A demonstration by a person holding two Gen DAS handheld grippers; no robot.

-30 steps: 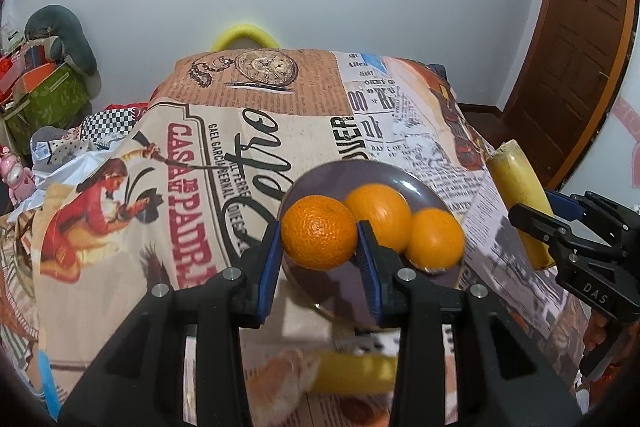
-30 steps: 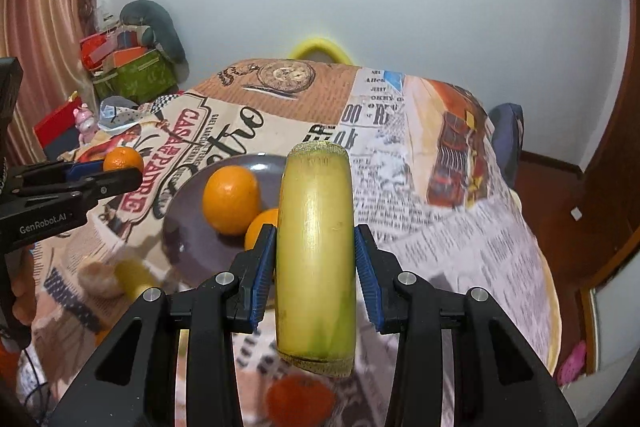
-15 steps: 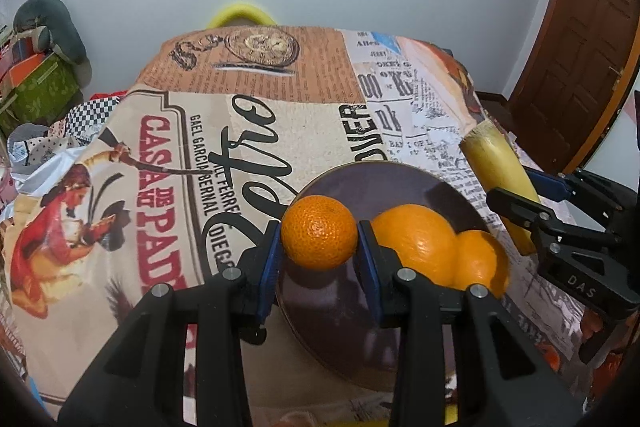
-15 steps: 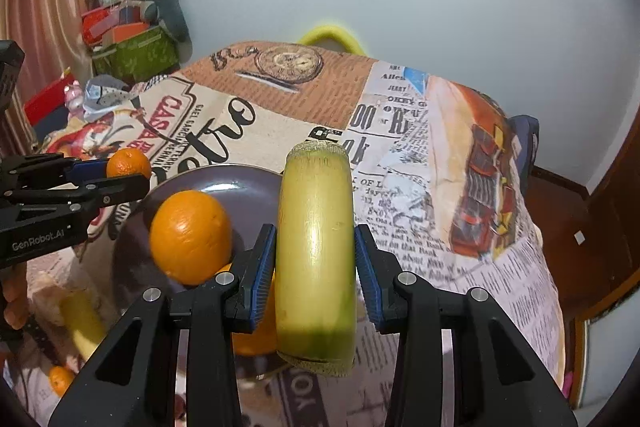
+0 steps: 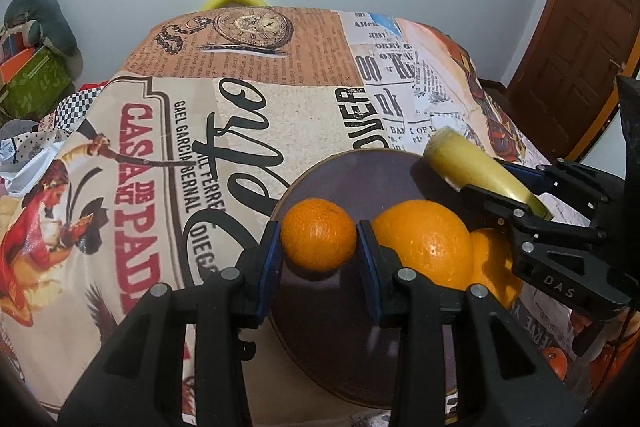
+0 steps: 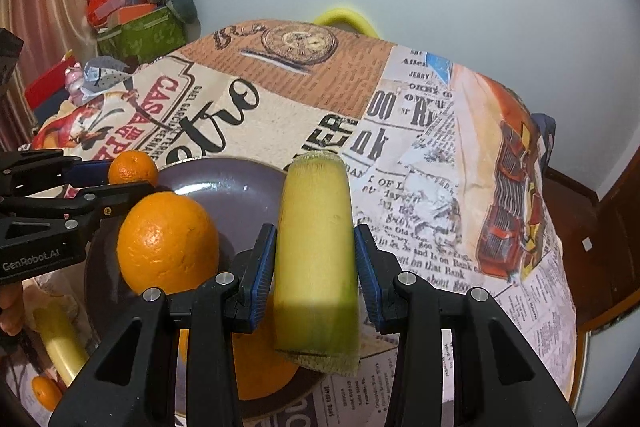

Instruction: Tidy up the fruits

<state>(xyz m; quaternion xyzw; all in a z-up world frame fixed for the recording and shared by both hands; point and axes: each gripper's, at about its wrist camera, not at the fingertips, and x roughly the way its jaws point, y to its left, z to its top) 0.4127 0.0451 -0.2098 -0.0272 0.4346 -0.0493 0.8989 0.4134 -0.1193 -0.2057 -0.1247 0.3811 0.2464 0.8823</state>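
The left gripper (image 5: 318,247) clamps a small dimpled orange (image 5: 318,235) over the dark plate (image 5: 352,179) at its 9 o'clock rim. The right gripper (image 6: 315,263) pinches a yellow banana piece (image 6: 316,247) above the 3 o'clock rim. Two larger oranges (image 5: 424,243) fill the plate's right half; the tablecloth (image 5: 240,115) is bare toward 12.

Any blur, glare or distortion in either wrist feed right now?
Left wrist: sharp; fisheye bends the table edges; the banana tip is slightly smeared. Right wrist: the banana is motion-blurred; a glare streak on the plate; a specular spot on the big orange.
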